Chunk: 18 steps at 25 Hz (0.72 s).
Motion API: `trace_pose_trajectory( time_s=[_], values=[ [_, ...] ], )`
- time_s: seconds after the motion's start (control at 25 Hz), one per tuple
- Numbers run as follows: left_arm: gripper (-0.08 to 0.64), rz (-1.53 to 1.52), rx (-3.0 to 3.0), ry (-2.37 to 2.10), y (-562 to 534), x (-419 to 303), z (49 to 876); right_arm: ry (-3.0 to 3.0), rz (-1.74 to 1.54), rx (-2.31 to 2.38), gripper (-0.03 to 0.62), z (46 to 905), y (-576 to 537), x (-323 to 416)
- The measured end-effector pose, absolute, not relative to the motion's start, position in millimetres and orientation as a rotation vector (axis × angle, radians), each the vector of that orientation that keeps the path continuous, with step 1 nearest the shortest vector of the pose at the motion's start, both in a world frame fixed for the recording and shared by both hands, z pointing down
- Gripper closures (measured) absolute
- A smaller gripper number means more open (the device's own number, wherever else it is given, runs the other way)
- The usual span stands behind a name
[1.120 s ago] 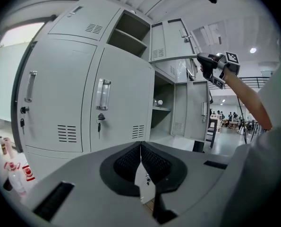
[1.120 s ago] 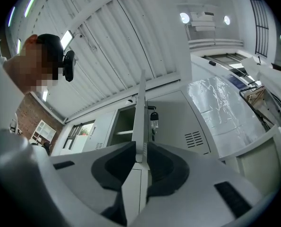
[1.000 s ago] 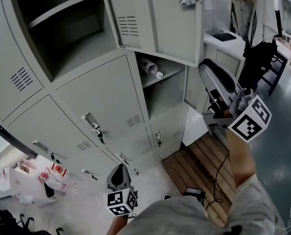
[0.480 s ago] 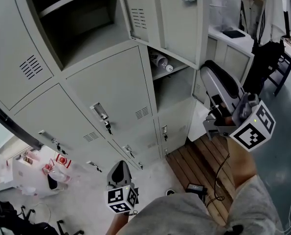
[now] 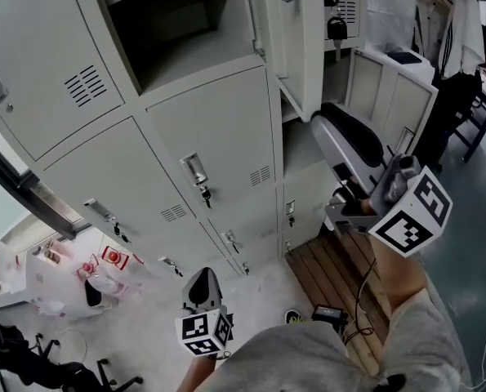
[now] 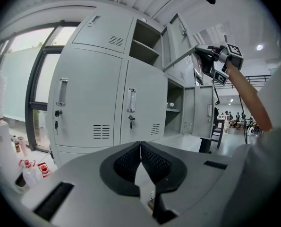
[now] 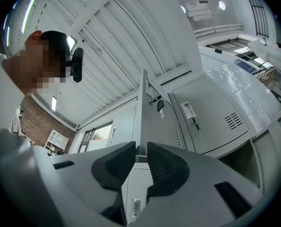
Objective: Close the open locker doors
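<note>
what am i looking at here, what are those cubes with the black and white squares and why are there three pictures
A person holds a tool in each hand. Each tool ends in a two-fingered claw, and the cubes with square markers are part of the tools. The head view is from a camera on the person's head, looking down at a wall of grey lockers. The other two views are from cameras riding on the tools, looking along each claw. The right claw is clamped on the edge of an open locker door, which fits the job of closing open doors. The compartment to its left in the head view is open too. The left claw is shut and empty.
</note>
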<state>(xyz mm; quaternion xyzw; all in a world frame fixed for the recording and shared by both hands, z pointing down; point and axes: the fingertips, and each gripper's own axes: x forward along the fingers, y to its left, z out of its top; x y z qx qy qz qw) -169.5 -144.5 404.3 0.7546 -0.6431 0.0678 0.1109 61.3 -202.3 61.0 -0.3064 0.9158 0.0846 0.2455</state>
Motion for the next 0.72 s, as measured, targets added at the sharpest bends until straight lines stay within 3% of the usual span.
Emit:
trace_pose_trajectory(
  time_s=[0.72],
  values=[
    [0.549,0.126,2.062,-2.025,-92.9,-277.3,414.1,2.562,0.303,-0.846,0.506,59.2,-217.9,-59.5]
  ],
)
